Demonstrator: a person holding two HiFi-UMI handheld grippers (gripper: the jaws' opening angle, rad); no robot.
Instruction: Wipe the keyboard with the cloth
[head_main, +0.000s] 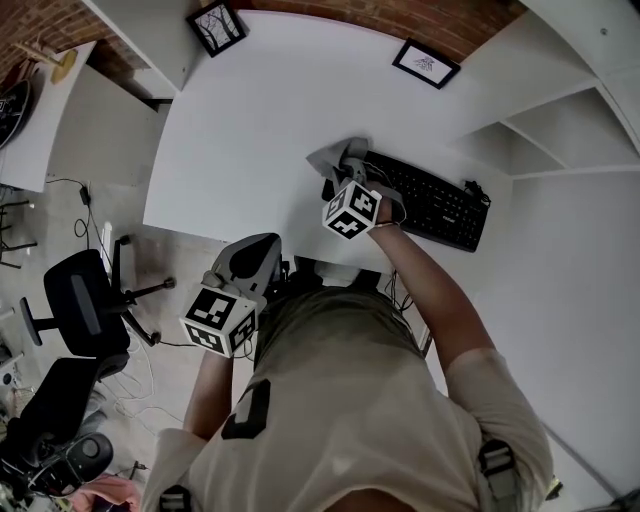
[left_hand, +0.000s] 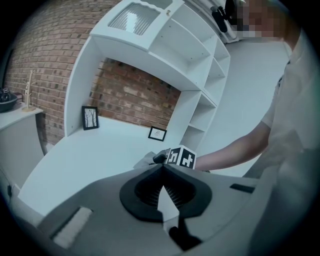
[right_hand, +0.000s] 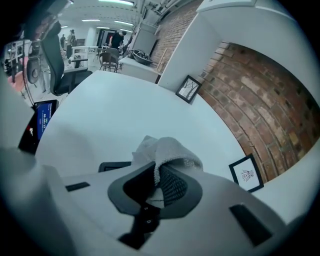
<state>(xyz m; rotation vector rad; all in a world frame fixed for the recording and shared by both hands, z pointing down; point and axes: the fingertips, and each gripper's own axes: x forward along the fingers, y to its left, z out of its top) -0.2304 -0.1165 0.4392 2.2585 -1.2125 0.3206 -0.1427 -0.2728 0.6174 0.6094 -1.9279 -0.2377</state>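
Observation:
A black keyboard (head_main: 435, 205) lies on the right side of the white desk (head_main: 250, 120). My right gripper (head_main: 350, 168) sits at the keyboard's left end, shut on a grey-white cloth (head_main: 333, 158). In the right gripper view the cloth (right_hand: 162, 150) bunches out of the jaws of the right gripper (right_hand: 156, 167), and a dark keyboard corner (right_hand: 114, 166) shows beside it. My left gripper (head_main: 262, 250) hangs near the desk's front edge, close to my body, shut and holding nothing. From the left gripper (left_hand: 161, 167) I see the cloth (left_hand: 145, 160) behind the jaws.
Two small framed pictures (head_main: 216, 27) (head_main: 425, 63) lean against the brick wall at the back of the desk. White shelves (head_main: 560, 120) rise to the right. A black office chair (head_main: 85, 300) stands on the floor to the left.

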